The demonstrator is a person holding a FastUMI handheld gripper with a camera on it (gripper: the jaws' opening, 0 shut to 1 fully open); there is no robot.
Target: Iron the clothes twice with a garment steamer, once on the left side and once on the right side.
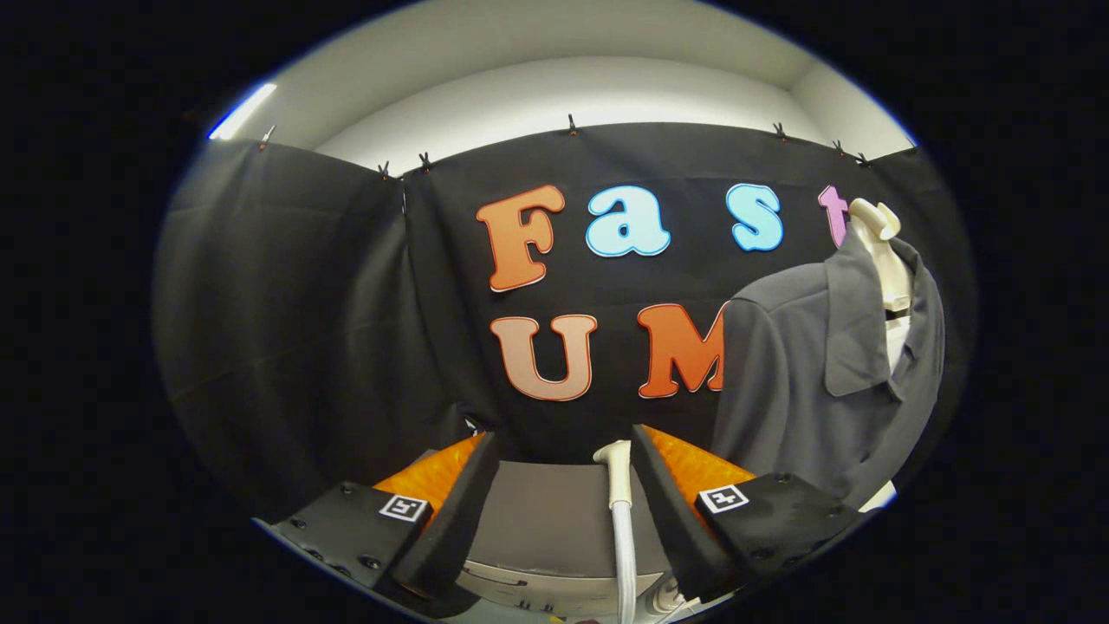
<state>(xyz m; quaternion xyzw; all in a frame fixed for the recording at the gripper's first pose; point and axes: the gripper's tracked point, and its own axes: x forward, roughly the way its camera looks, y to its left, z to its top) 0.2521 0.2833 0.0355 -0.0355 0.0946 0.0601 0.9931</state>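
Fingers of the tool (563,511) spread wide in front of us, gripping nothing, ribbed pads (693,468) facing inward. Between them, nearer the right finger, we see the steamer's pale curved handle (615,472) rising on its white hose (625,555) above a smooth grey unit (554,529). Beyond, to the right, a grey collared shirt (814,381) hangs draped on a cream mannequin (879,251).

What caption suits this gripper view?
Open gripper faces white steamer handle; grey collared shirt hangs on a mannequin beyond.
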